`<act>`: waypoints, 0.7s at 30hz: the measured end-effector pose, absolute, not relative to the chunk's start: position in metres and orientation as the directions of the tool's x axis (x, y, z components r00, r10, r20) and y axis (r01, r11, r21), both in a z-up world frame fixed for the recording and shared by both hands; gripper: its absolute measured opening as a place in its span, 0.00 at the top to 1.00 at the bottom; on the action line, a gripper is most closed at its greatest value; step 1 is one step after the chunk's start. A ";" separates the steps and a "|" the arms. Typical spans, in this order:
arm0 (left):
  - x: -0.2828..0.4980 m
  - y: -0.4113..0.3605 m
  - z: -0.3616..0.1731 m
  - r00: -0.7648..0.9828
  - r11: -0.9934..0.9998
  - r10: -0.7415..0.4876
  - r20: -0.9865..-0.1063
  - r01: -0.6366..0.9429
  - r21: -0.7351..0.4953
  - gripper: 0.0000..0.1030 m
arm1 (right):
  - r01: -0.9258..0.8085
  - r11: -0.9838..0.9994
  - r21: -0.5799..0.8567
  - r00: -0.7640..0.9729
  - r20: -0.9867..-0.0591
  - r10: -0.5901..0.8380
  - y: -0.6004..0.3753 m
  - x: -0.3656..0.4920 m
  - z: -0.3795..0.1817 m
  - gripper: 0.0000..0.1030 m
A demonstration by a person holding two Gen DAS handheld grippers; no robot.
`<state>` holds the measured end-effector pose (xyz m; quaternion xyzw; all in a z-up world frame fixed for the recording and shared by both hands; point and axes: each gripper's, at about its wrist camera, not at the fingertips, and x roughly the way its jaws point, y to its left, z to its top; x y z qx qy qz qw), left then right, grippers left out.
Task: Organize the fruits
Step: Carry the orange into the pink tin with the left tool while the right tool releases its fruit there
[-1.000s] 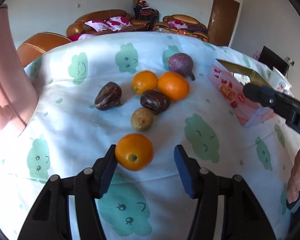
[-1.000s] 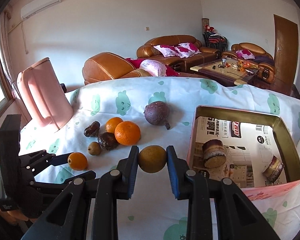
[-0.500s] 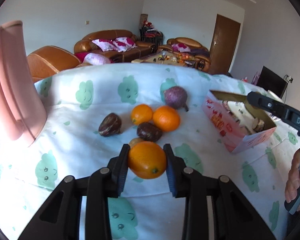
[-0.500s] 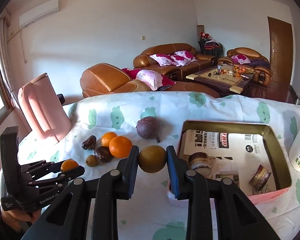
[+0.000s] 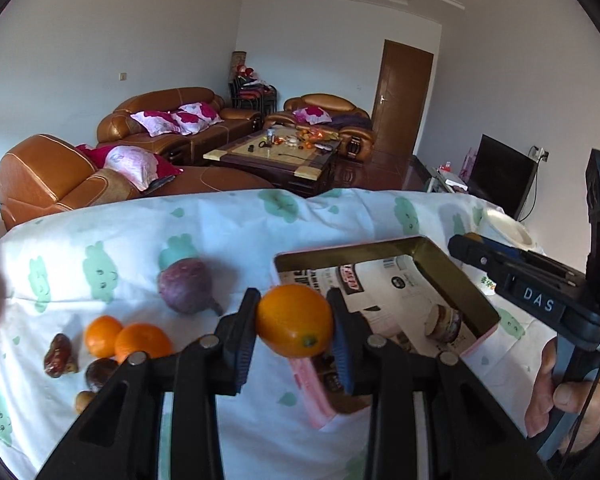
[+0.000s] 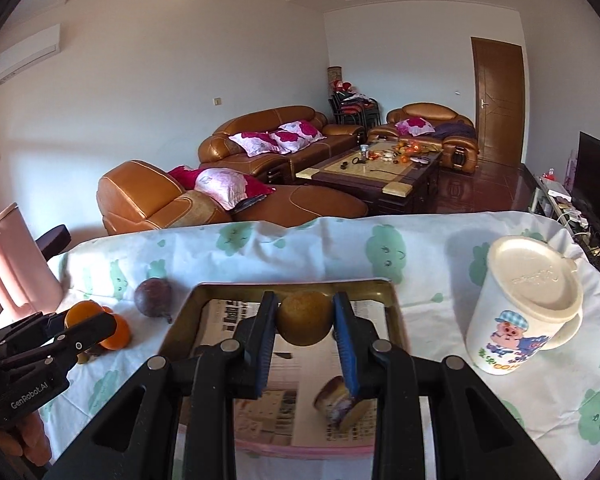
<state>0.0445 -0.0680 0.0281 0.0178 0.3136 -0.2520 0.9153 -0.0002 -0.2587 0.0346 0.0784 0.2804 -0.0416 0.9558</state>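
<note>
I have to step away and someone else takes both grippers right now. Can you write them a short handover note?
Left gripper: shut on an orange, held in the air near the pink tin box's near-left corner.
Right gripper: shut on a brownish-yellow round fruit, held above the open box.
Done: both fruits are picked up; neither is released. The box shows only newspaper lining and wrapped items.
Left on the cloth: a purple fruit, two oranges, three small dark fruits and a small brown one.
Beside the box: a lidded cartoon mug.
</note>
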 end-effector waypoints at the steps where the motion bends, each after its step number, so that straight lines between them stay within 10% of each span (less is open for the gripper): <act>1: 0.047 -0.079 0.024 0.665 0.869 -0.452 -0.594 0.479 -0.124 0.66 | 0.127 0.984 0.127 0.831 -0.555 -0.035 -0.263 0.003 0.031 0.71; 17: 0.050 -0.139 -0.001 0.610 0.847 -0.454 -0.649 0.523 -0.101 0.62 | 0.121 0.968 0.219 0.751 -0.658 0.055 -0.281 0.030 -0.011 0.70; 21: 0.039 -0.140 0.006 0.667 0.857 -0.425 -0.612 0.515 -0.033 0.26 | 0.113 0.962 0.249 0.757 -0.648 0.078 -0.280 0.028 -0.010 0.60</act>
